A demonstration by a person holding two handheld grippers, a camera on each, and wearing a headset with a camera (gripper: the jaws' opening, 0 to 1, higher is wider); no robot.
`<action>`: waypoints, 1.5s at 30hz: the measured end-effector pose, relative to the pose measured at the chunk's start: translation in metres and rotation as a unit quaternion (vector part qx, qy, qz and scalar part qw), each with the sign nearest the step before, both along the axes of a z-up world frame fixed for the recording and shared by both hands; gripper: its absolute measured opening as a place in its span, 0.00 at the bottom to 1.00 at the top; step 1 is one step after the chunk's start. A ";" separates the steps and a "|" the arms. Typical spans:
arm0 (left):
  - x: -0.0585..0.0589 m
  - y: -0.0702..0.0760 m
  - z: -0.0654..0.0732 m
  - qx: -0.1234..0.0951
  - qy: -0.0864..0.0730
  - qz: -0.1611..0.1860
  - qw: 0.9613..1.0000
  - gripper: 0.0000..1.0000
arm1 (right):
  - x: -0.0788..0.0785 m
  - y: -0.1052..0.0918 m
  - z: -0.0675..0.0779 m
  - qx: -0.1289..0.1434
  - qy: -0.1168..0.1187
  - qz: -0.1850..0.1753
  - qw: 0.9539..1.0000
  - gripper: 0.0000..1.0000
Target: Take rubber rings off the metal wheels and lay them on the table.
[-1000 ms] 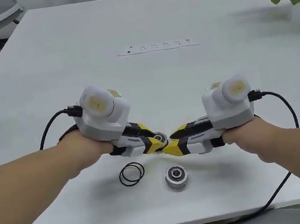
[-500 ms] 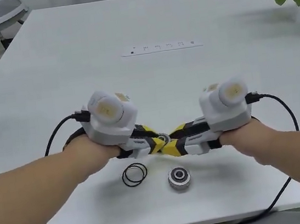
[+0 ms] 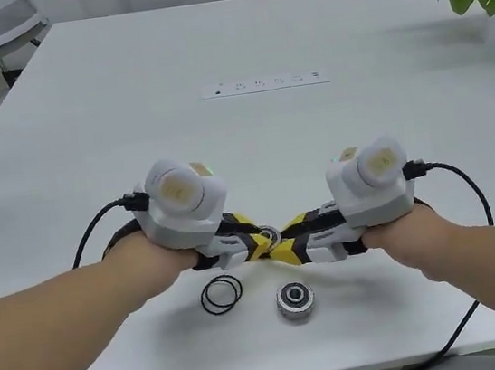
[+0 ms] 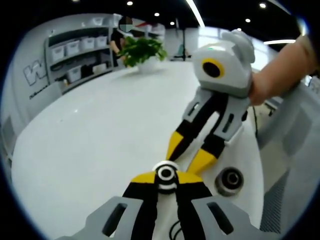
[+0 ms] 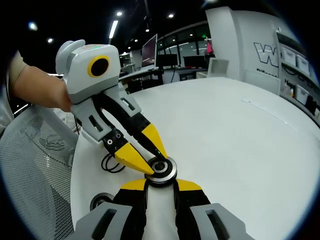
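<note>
The left gripper [image 4: 165,179] is clamping a wheel [image 3: 266,234] between its yellow tips, low in the middle of the head view. The right gripper [image 5: 161,186] is meeting that wheel from the opposite side, jaws narrow; whether it is gripping I cannot tell. Just below, black rings [image 3: 221,293] and a second wheel [image 3: 294,296] are lying side by side on the white table [image 3: 251,139].
</note>
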State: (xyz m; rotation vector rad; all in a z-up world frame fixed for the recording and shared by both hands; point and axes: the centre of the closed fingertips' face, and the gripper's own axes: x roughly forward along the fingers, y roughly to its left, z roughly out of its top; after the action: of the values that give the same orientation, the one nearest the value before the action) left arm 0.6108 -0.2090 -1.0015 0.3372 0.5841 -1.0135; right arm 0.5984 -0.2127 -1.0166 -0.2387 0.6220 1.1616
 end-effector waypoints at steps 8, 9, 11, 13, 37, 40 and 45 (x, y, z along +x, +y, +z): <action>0.000 0.000 0.000 -0.003 0.002 0.007 1.000 0.13 | -0.002 -0.003 0.000 -0.003 0.001 0.000 1.000 0.08; 0.000 0.000 0.000 -0.003 0.002 0.007 1.000 0.13 | -0.002 -0.003 0.000 -0.003 0.001 0.000 1.000 0.08; 0.000 0.000 0.000 -0.004 0.002 0.008 1.000 0.13 | -0.002 -0.003 0.000 -0.003 0.002 0.000 1.000 0.07; 0.000 0.000 0.000 -0.004 0.000 0.008 1.000 0.13 | -0.003 -0.005 -0.001 -0.005 0.005 0.000 1.000 0.03; -0.003 0.000 0.000 0.008 -0.010 0.015 1.000 0.12 | 0.009 -0.012 0.008 0.090 0.123 -0.121 0.981 0.00; -0.003 0.000 0.000 0.011 -0.012 0.017 1.000 0.12 | 0.010 -0.012 0.010 0.103 0.132 -0.129 0.977 0.00; -0.003 0.001 0.000 0.011 -0.011 0.020 1.000 0.12 | 0.008 -0.009 0.013 0.107 0.131 -0.127 0.977 0.00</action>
State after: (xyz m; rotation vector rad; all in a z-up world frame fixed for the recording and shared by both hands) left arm 0.6079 -0.2082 -1.0018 0.3544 0.5812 -0.9643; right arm 0.6066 -0.2221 -1.0038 0.1769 0.7285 1.0088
